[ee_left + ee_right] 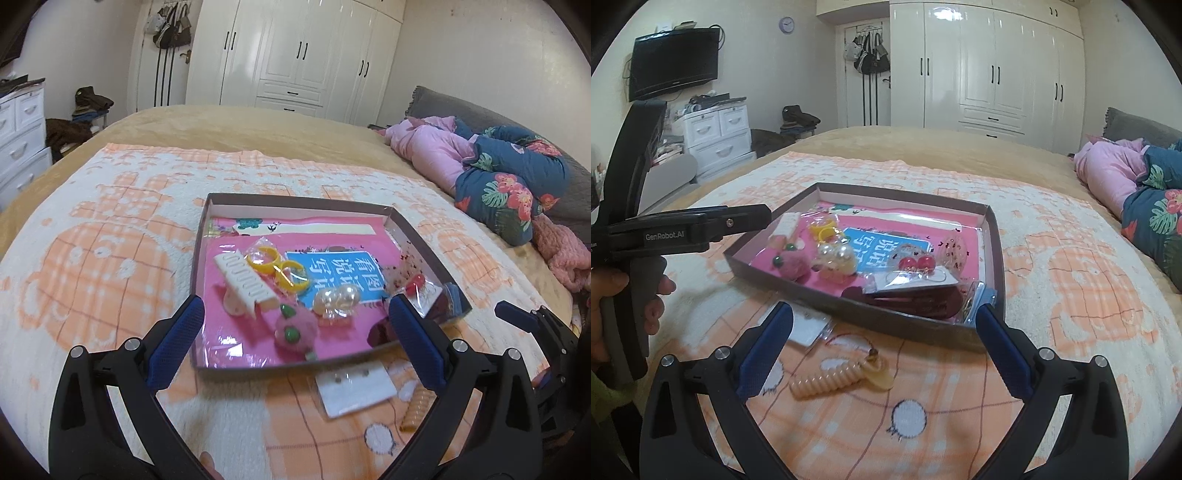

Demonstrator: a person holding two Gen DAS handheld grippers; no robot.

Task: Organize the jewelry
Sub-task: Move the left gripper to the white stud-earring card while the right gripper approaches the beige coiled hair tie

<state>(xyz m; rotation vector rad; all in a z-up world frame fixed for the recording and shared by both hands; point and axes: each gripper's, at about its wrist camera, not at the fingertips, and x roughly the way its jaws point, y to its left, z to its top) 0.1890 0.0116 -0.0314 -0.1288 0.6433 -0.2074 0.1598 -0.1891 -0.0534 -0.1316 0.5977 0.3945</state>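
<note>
A shallow brown box (236,363) (886,317) with a pink book inside lies on the blanket. It holds a white hair claw (245,282), yellow rings (279,267), a pink pompom (295,328) (792,264), pearl earrings (336,301) (834,260) and red bead earrings (916,263). In front of the box lie a bagged white earring card (354,387) (809,326) and a beige spiral hair tie (838,376) (415,408). My left gripper (295,314) is open over the box's near edge. My right gripper (884,325) is open above the hair tie.
The orange and white blanket (1071,295) covers a bed. Pink and floral bedding (498,166) is piled at the right. A white drawer unit (716,136) and wardrobe (990,66) stand beyond the bed. The left gripper's body (665,229) crosses the right wrist view's left side.
</note>
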